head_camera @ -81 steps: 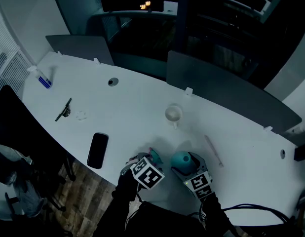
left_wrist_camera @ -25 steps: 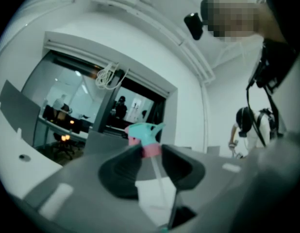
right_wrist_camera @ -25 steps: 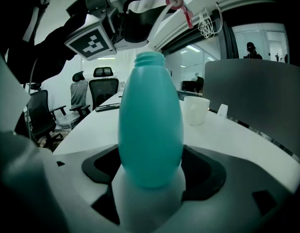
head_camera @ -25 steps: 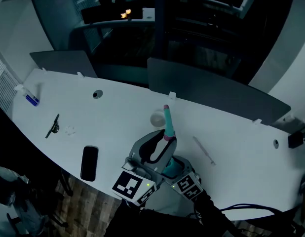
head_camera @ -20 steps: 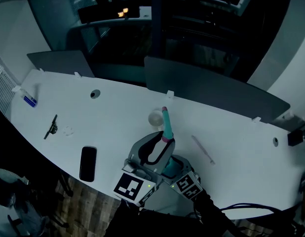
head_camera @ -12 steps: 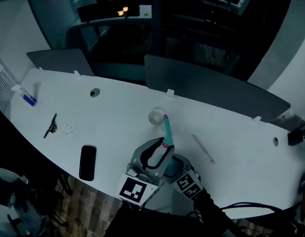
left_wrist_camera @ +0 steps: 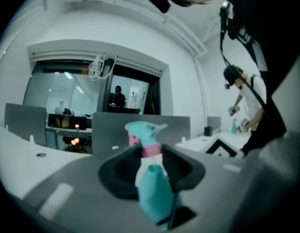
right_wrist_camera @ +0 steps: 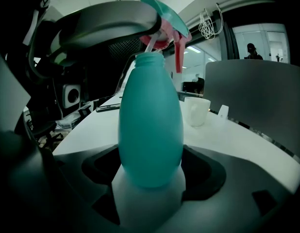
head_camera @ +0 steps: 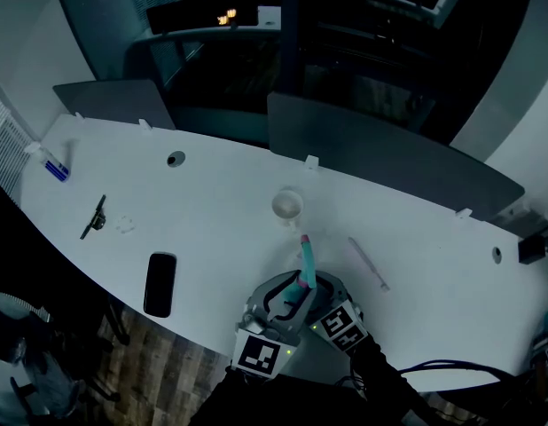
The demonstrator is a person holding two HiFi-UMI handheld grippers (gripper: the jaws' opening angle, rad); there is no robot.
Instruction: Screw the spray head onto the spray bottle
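My right gripper [right_wrist_camera: 150, 178] is shut on the lower body of the teal spray bottle [right_wrist_camera: 150, 125], which stands upright in it. My left gripper [left_wrist_camera: 151, 154] is shut on the pink collar of the teal spray head [left_wrist_camera: 142, 131]. The spray head [right_wrist_camera: 162, 21] sits just above the bottle's open neck, its tube reaching down into it. In the head view both grippers meet near the table's front edge, with the spray head [head_camera: 307, 260] sticking up from the left gripper [head_camera: 292, 295]. The bottle is mostly hidden there.
A white cup [head_camera: 286, 205] stands behind the grippers and a thin pale stick [head_camera: 369, 263] lies to their right. A black phone [head_camera: 159, 283], a dark clip tool [head_camera: 93, 216] and a small bottle [head_camera: 52, 164] lie to the left. Grey dividers [head_camera: 380, 162] line the far edge.
The left gripper has carried the spray head down and toward the table's front edge, over the bottle in the right gripper. The right gripper has barely moved.
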